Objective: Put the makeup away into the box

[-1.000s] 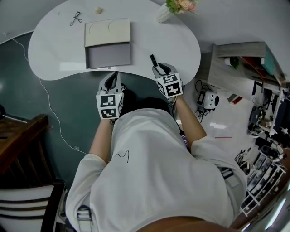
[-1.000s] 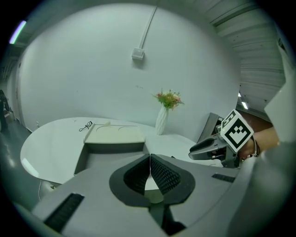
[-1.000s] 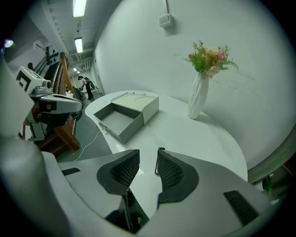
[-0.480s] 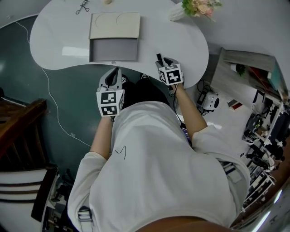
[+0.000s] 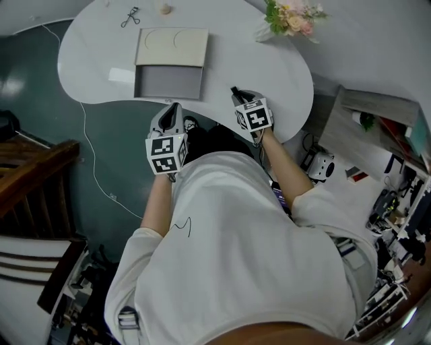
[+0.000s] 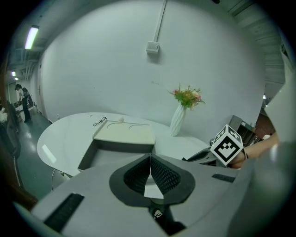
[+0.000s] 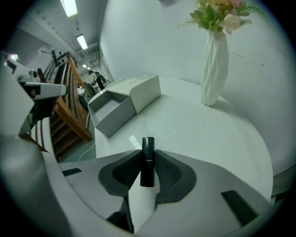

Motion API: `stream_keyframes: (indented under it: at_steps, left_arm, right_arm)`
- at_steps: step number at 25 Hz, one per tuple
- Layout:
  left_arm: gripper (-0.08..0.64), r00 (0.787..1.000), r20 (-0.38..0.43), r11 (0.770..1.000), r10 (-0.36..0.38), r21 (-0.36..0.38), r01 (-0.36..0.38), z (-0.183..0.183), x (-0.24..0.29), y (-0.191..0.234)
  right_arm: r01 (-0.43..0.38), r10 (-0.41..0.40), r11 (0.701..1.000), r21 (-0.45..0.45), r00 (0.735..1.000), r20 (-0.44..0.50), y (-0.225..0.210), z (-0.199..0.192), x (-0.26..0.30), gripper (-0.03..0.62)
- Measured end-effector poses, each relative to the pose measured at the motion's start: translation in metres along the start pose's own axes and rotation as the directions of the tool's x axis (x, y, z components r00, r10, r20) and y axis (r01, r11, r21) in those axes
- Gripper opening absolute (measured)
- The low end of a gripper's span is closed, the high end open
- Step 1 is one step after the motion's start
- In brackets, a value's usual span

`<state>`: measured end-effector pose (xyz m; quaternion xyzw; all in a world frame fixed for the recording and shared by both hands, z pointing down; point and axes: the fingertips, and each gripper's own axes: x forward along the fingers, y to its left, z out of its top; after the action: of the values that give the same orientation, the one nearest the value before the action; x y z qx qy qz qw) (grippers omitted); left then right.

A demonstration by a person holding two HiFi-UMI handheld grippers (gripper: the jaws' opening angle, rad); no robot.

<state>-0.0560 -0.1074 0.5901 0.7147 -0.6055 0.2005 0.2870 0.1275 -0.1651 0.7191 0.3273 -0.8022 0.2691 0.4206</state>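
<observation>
Closing my right tool (image 7: 148, 153) on the black lipstick tube (image 7: 148, 144) now. The tube stands upright between the pads and they look to be against its sides, about halfway up. That puts it over the near edge of the desk (image 5: 269, 81), right of the middle. Whether its foot rests on the surface I cannot tell, because my own tool hides it.

My left tool (image 6: 150, 159) is pinched together with nothing in it. It hangs just off the near edge, pointing towards the box (image 5: 168, 82).

The box sits on the left half of the desk with its grey tray open towards the near edge and its cream top behind. The tray looks bare, so this would be the first piece in.

To do this well, I judge I should finish the squeeze before lifting; the tube is smooth and round and could twist out. Next I keep it upright, raise it clear, and carry it left along the near edge to the tray. There I lower it right in before letting go, since dropped from above it would likely bounce or roll. The left tool should stay low and out of that path.

An eyelash curler (image 5: 130, 17) and a small round piece (image 5: 164, 9) wait at the far edge behind the box. The vase (image 7: 213, 69) at the far right edge is well clear of my route.
</observation>
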Motion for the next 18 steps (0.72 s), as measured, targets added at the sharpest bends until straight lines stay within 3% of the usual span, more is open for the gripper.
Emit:
stream_keyframes:
  at_steps: [4,9,18]
  left_arm:
    - [0.021,1.000,0.009,1.000,0.002,0.005,-0.002,0.016,0.011,-0.019]
    - [0.021,0.999,0.039,0.999,-0.002,0.042,0.000,0.033,0.026,-0.039]
    - [0.021,0.997,0.059,0.996,-0.052,0.073,0.048,0.046,0.034,-0.037]
  right_arm:
    - [-0.068,0.065,0.997,0.024,0.993,0.100,-0.011,0.022,-0.016,0.091]
    - [-0.116,0.098,0.992,0.055,0.961,0.258,-0.022,0.059,-0.043,0.091]
    - [-0.150,0.120,0.987,0.059,0.926,0.358,0.000,0.100,-0.068,0.091]
